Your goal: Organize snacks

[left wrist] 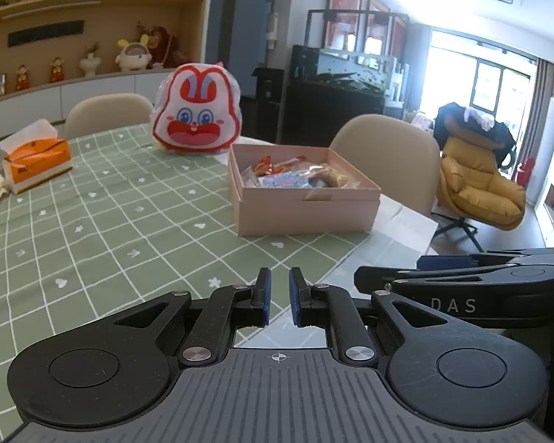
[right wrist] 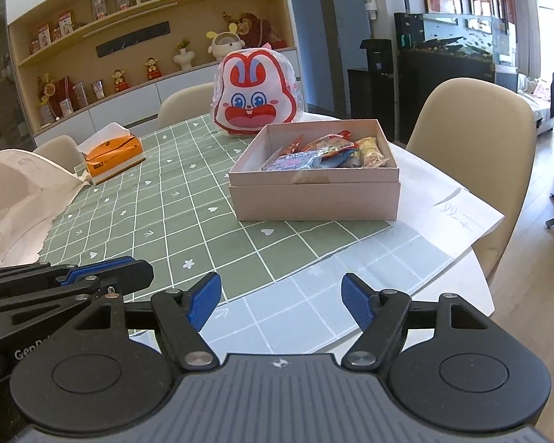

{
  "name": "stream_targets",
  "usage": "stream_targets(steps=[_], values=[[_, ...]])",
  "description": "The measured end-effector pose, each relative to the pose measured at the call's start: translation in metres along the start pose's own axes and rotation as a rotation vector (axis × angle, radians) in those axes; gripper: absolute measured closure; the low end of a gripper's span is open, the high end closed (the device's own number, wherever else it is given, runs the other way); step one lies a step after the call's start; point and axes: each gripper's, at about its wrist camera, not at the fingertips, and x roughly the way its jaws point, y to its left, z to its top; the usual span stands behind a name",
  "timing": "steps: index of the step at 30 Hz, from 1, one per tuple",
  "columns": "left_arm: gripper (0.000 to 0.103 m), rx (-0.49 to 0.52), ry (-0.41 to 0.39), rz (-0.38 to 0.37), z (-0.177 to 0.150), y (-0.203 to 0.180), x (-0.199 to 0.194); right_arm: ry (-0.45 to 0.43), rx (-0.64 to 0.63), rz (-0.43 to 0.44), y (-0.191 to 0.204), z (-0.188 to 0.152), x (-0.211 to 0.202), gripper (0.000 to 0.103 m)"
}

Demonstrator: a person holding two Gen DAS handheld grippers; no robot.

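An open pink box (left wrist: 306,210) stands on the green checked tablecloth (left wrist: 110,229), beyond both grippers. Several wrapped snacks (left wrist: 295,175) lie inside it. Behind the box stands a white bag with a red rabbit face (left wrist: 197,110). My left gripper (left wrist: 280,288) hovers low over the table's near edge, shut with nothing between its blue pads. In the right wrist view the box (right wrist: 314,203), the snacks (right wrist: 325,155) and the rabbit bag (right wrist: 256,92) lie ahead. My right gripper (right wrist: 281,297) is open and empty. The left gripper (right wrist: 136,267) shows side-on just left of it.
An orange tissue box (right wrist: 112,149) sits at the far left of the table, and a white cloth bag (right wrist: 14,192) lies at the left edge. A white paper sheet (right wrist: 458,214) lies right of the box. Beige chairs (right wrist: 472,129) ring the table; the table's edge runs close on the right.
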Motion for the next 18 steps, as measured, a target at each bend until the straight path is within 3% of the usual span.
stream_targets(steps=[18], values=[[0.089,0.001,0.006,-0.013,-0.001,-0.0029,0.0014,-0.002,-0.011,0.004,0.0016,-0.002,-0.0036,0.03]])
